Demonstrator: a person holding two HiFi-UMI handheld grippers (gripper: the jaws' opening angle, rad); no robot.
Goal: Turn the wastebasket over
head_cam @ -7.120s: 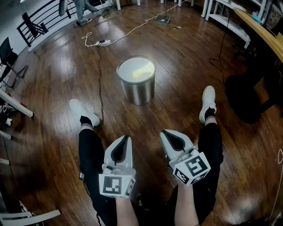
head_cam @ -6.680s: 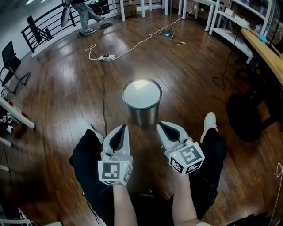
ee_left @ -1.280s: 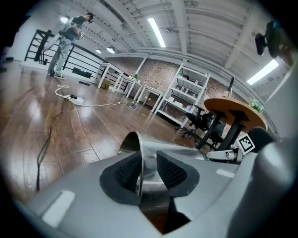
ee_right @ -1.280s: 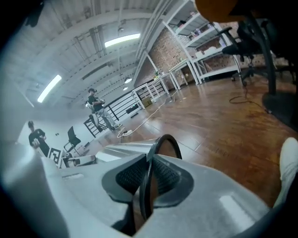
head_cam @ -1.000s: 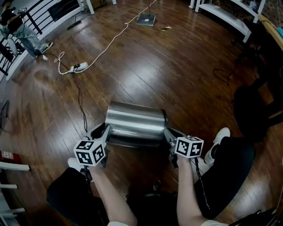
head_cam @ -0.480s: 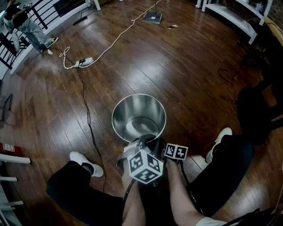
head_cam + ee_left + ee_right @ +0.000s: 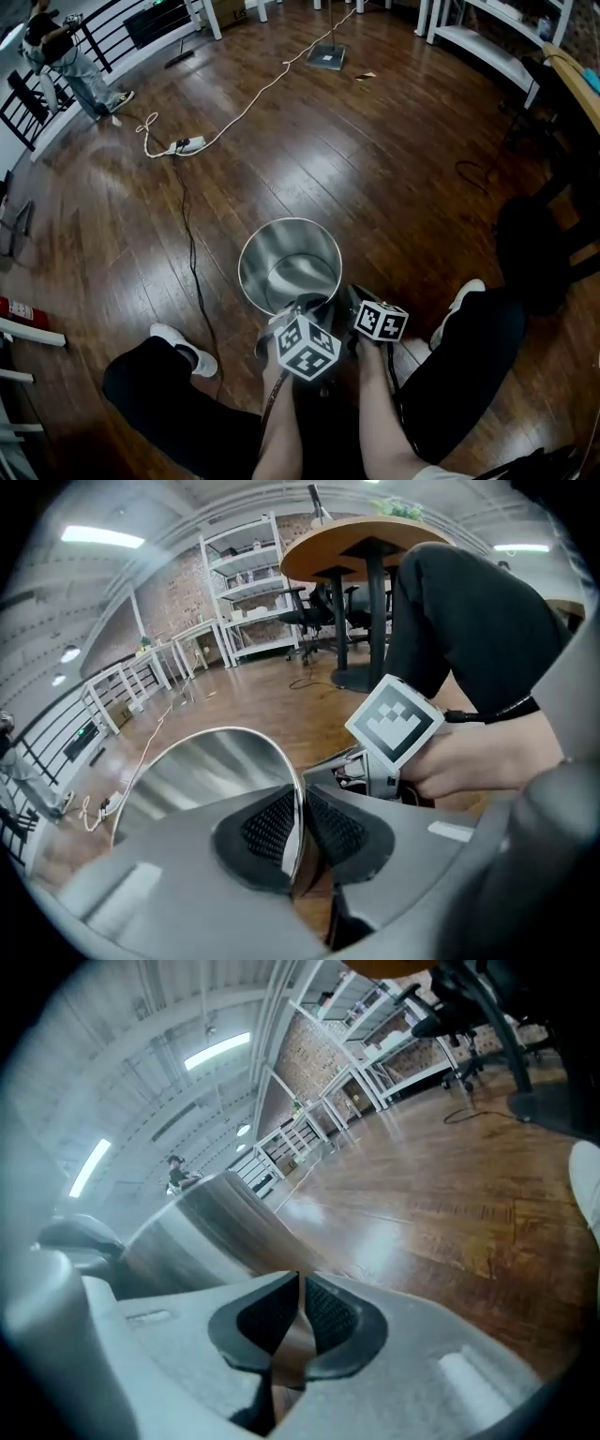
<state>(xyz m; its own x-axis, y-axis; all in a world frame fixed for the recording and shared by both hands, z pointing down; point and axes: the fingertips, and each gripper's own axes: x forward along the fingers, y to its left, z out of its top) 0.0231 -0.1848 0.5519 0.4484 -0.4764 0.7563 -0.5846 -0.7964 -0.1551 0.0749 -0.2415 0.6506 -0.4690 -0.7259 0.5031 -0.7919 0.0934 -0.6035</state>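
Wastebasket (image 7: 289, 267): formerly on its side, now upright, mouth up, on floor (image 7: 375, 169). Left gripper (image 7: 298, 803), jaws just closing, and right gripper (image 7: 300, 1302) both clamp its near rim. Turn apparently complete.

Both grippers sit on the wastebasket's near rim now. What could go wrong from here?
1. The left gripper and right gripper pinch the thin, smooth rim of the wastebasket close together on one side; a lift might let it swing or slip out.
2. The black cable lies on the floor beside it; a sideways shove may snag it.
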